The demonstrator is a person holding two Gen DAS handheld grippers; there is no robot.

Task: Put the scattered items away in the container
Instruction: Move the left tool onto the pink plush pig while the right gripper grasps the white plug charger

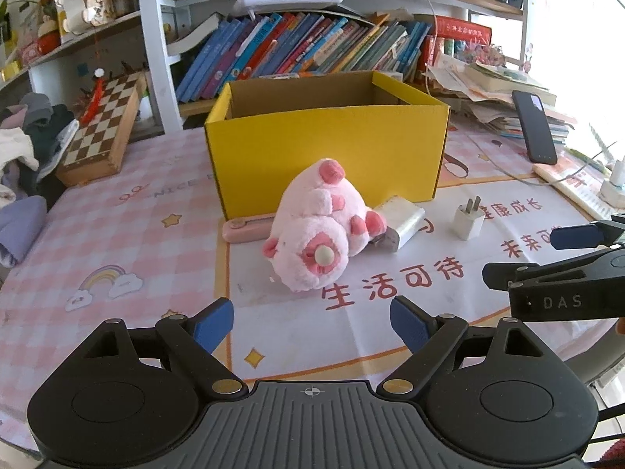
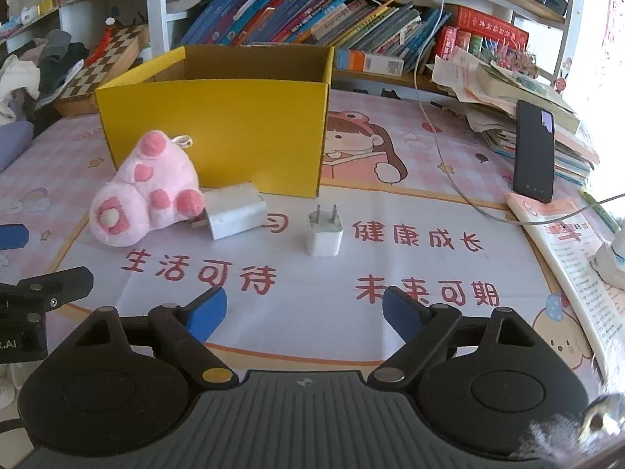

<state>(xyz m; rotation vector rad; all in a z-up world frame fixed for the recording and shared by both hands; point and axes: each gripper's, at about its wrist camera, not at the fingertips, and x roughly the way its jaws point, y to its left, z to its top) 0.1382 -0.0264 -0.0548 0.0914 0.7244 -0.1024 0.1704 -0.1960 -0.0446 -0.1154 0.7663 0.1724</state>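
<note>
Plush pig lies on the tabletop against the yellow box (open-topped), touching a white power bank; small charger nearby. Left claw and right claw both gape, holding nothing.

Table bears box, plush, seemingly two chargers.

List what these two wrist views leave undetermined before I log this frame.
- Yellow box floor: hidden by its front wall in both views, so contents unknown.
- Pink flat item: left view only, partly behind the plush toy; its identity is unclear.
- Large white charger: its plug end sits behind the plush.
- Small white plug: markings too small.
</note>
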